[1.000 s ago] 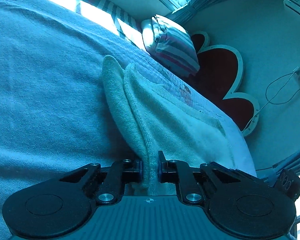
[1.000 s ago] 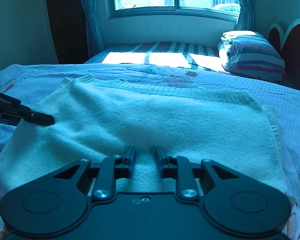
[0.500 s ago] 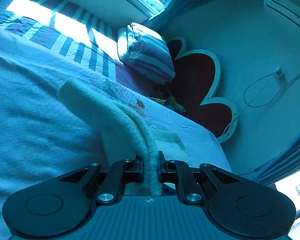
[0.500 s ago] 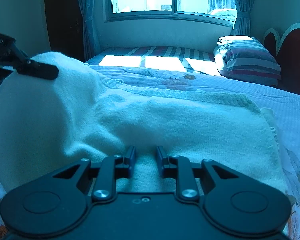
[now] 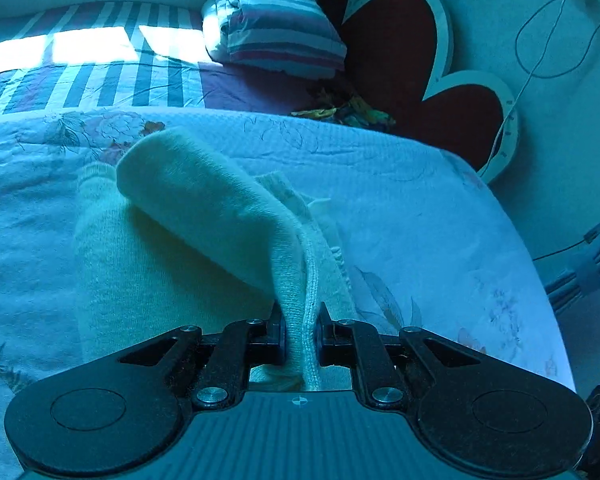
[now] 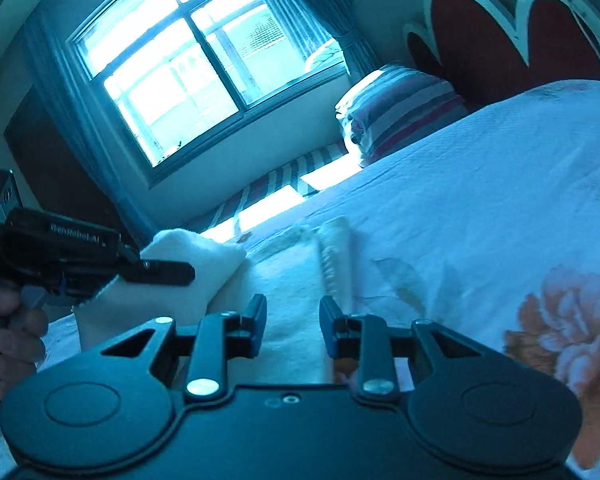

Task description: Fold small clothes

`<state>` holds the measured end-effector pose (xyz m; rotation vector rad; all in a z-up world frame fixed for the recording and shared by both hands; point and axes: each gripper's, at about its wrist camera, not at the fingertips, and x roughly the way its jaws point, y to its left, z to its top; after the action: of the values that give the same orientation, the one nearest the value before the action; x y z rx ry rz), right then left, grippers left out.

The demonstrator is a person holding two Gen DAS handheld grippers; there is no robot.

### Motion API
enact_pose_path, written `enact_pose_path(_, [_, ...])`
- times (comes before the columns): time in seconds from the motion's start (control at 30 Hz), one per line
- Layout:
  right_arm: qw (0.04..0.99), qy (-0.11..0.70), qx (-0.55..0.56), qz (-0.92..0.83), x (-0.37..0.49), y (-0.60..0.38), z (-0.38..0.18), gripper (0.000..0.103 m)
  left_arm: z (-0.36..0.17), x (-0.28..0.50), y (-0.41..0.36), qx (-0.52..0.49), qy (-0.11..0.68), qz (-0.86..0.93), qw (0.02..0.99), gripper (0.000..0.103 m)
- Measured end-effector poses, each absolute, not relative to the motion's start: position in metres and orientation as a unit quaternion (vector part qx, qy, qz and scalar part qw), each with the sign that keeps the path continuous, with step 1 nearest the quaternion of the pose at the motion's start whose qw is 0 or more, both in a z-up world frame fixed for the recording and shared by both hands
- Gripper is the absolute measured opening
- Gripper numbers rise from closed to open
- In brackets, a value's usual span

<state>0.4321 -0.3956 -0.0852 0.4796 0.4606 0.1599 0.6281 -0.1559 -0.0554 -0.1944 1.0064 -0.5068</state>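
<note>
A cream knitted garment lies on the floral bedspread. My left gripper is shut on the garment's edge and holds that side lifted and folded over the rest. In the right wrist view the left gripper shows at the left, clamped on the raised fold of the garment. My right gripper is open and empty, just above the flat part of the garment near its right edge.
A folded striped blanket sits at the far side by the red scalloped headboard. A striped sheet covers the far bed. A window with curtains is behind. The bedspread's right edge drops off.
My left gripper has carried the lifted side of the garment over toward the right. My right gripper has let go, opened wider and tilted over.
</note>
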Motion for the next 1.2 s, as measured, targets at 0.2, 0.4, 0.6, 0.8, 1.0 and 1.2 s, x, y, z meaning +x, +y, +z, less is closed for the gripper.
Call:
enact_pose_path(0.2, [0.934,0.221,0.276,0.047,0.403,-0.485,-0.092,0.031,-0.059,0.611,-0.221,-0.101,0.463,-0.261,0.841,0.086])
enact_pose_path(0.4, [0.923,0.233,0.304,0.029,0.392,-0.52,-0.108,0.031,-0.043,0.594,-0.232,-0.17,0.411,-0.313,0.839,0.086])
enact_pose_path(0.6, [0.924,0.236,0.296,0.052,0.396,-0.5,-0.1,0.031,-0.021,0.577,-0.147,-0.215,0.353,-0.266,0.871,0.086])
enact_pose_path(0.8, [0.915,0.262,0.282,0.118,0.411,-0.443,-0.081,0.035,-0.053,0.537,-0.048,-0.14,0.354,-0.133,0.915,0.086])
enact_pose_path(1.0, [0.879,0.311,0.316,0.175,0.419,-0.38,-0.08,0.053,-0.09,0.498,-0.001,-0.115,0.376,-0.092,0.915,0.086])
enact_pose_path(1.2, [0.865,0.344,0.321,0.176,0.435,-0.334,-0.068,0.064,-0.098,0.493,0.007,-0.112,0.374,-0.086,0.917,0.086])
